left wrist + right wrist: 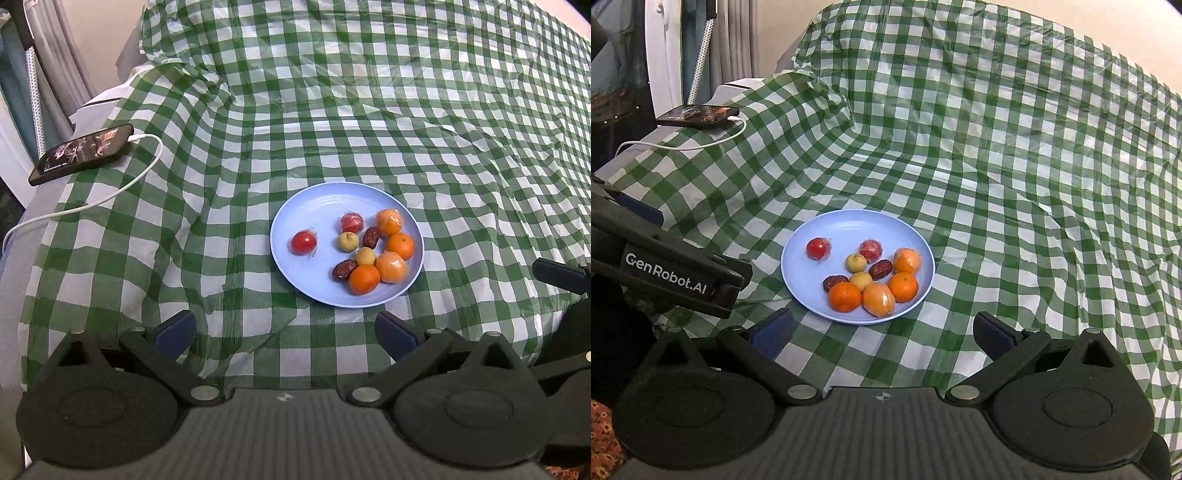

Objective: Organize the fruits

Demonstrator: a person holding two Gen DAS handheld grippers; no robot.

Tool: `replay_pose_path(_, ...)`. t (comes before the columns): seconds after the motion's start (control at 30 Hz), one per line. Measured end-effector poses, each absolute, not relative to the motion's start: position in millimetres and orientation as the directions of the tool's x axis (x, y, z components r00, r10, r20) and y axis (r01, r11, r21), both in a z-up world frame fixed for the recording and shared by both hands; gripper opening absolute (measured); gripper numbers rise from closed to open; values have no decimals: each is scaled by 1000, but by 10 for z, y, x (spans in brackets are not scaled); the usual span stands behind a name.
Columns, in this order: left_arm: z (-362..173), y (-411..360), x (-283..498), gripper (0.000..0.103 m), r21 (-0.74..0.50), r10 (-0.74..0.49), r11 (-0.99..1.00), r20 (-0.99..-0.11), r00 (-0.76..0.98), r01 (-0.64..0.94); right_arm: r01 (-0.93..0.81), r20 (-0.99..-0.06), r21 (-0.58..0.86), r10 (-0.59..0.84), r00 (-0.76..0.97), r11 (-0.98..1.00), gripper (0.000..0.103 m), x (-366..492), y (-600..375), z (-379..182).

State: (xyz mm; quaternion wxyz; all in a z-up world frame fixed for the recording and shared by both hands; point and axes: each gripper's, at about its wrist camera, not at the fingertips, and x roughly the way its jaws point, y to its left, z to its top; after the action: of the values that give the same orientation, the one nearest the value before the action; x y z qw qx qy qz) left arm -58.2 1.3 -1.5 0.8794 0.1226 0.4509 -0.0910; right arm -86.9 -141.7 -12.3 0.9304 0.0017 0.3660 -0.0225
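Blue plate (317,206) on green checked cloth (406,110) holds ten small fruits; left gripper (284,332) open, empty; phone (81,153) far left.

We read one marking only: "GenRobot.AI" in white letters on the black side of the left gripper (676,273), seen from the right wrist view. The phone (83,153) screen showed bright graphics, but we could make out no words there.

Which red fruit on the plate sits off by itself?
The red fruit on the plate's left side; the other red one adjoins the clustered fruit.
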Motion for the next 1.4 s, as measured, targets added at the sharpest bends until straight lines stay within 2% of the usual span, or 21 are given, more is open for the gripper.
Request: replay_pose_path(1.4,-23,33,-559,103,149,-38,951,-816,577,273,36,-681,-21,-41,731,999,102,-886,-1398,-133)
